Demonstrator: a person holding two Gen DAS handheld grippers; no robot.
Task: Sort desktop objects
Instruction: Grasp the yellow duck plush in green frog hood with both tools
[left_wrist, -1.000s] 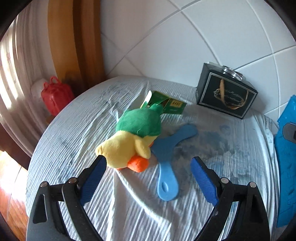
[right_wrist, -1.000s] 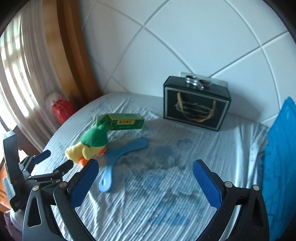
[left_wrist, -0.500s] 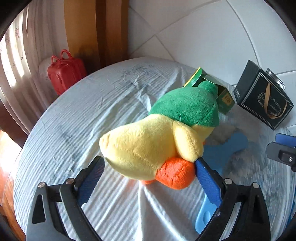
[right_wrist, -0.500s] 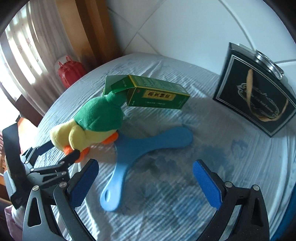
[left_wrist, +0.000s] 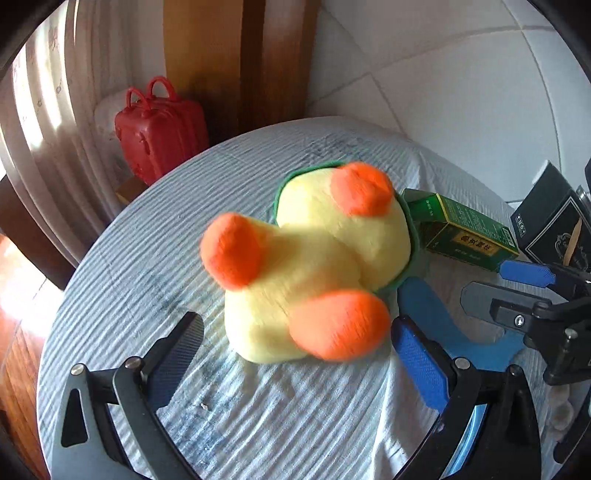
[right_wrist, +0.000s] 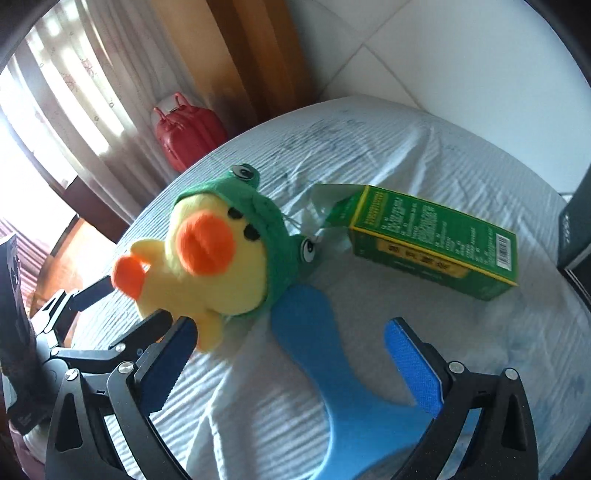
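A yellow plush duck (left_wrist: 314, 269) with orange feet and a green frog hood lies belly-up between the fingers of my left gripper (left_wrist: 295, 350), whose jaws are wide open around its lower body, not pinching it. In the right wrist view the duck (right_wrist: 218, 258) faces the camera. A blue boomerang-shaped piece (right_wrist: 332, 354) lies flat under my open right gripper (right_wrist: 291, 362), its arm passing between the fingers. A green carton (right_wrist: 432, 243) lies on its side beyond it; it also shows in the left wrist view (left_wrist: 461, 232).
The round table has a wrinkled white-blue striped cloth (left_wrist: 184, 221). A black gift box (left_wrist: 550, 221) stands at the far right by the tiled wall. A red toy suitcase (left_wrist: 159, 129) sits beyond the table's left edge near the curtain.
Both grippers have moved forward and down. The duck has rolled from its side onto its back inside my left gripper's span. My right gripper now straddles the blue piece.
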